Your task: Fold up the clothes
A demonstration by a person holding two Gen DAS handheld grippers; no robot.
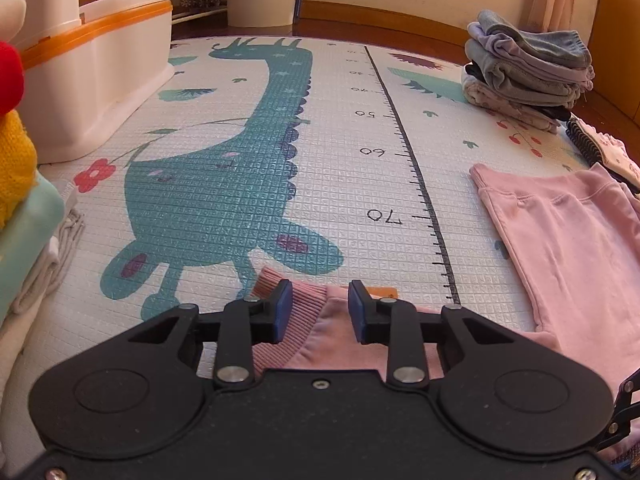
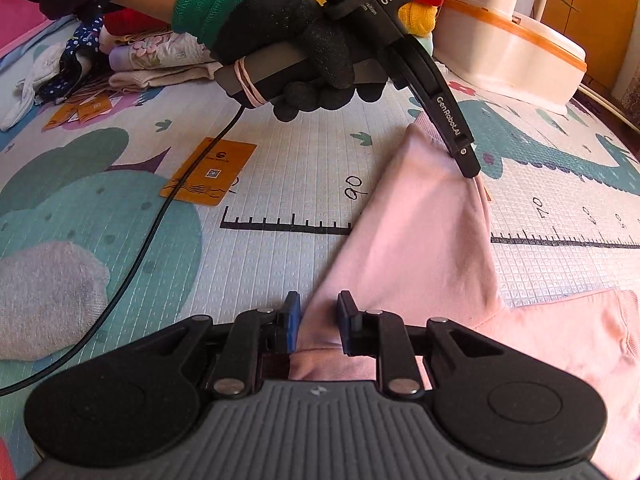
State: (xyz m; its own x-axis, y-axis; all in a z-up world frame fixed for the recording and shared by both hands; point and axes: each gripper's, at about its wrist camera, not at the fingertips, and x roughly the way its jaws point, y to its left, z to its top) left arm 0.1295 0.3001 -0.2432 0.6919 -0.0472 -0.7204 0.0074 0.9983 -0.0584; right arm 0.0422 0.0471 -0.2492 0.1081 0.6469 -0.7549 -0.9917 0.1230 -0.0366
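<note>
On the play mat (image 1: 340, 168), my left gripper (image 1: 320, 312) and right gripper (image 2: 318, 320) straddled the half-spread pink sweatshirt (image 2: 420, 240), jaws parted; folded stack (image 1: 524, 76) far right, this one unfinished.

Left gripper (image 1: 316, 312) jaws parted, low; right gripper (image 2: 318, 322) jaws parted; gloved left hand (image 2: 288, 48) grips handle.

Dinosaur play mat (image 1: 340, 184) with printed ruler (image 1: 416, 176). White bin (image 1: 96, 80), orange-rimmed, at the mat's edge. Orange card (image 2: 210, 172) flat on mat, black cable (image 2: 160, 216) crossing it. More orange cards (image 2: 80, 112) farther back.
</note>
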